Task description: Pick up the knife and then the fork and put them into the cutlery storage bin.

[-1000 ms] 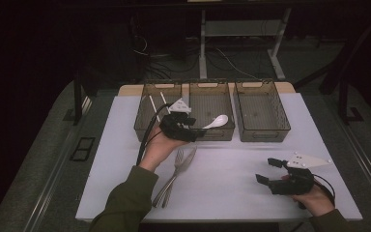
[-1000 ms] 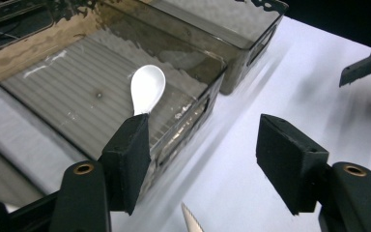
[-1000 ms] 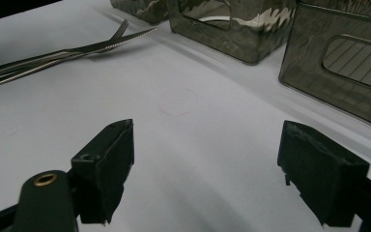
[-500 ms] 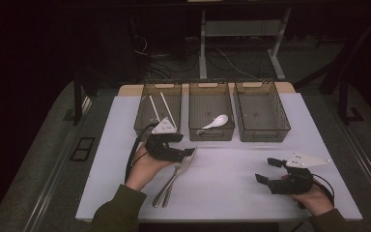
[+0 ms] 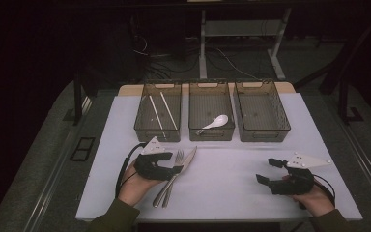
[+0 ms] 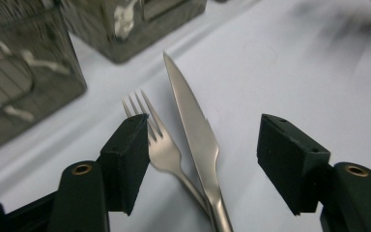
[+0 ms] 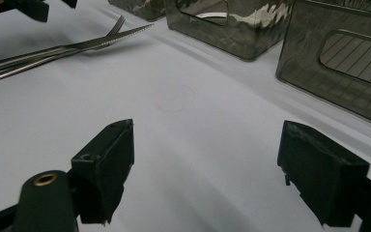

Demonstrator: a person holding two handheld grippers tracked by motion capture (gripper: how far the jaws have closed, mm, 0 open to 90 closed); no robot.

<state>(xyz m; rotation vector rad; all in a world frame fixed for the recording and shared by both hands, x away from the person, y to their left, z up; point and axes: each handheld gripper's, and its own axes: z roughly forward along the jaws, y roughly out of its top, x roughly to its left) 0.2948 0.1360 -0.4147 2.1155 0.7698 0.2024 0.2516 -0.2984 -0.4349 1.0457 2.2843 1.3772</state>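
Observation:
A steel fork and a knife lie side by side on the white table, left of centre, handles toward the person. My left gripper hovers just over them, open. In the left gripper view the fork and the knife blade lie between the open jaws of the left gripper, untouched. Low over the table's front right, my right gripper is open and holds nothing. From the right gripper the fork and knife lie far off at the upper left.
Three smoky plastic bins stand in a row at the back. The left bin holds chopsticks, the middle bin a white spoon, and the right bin has nothing in it. Bare table lies between the grippers.
My left gripper has drawn back from the middle bin, leaving the white spoon lying there, and come down over the fork and knife. The right gripper has not moved.

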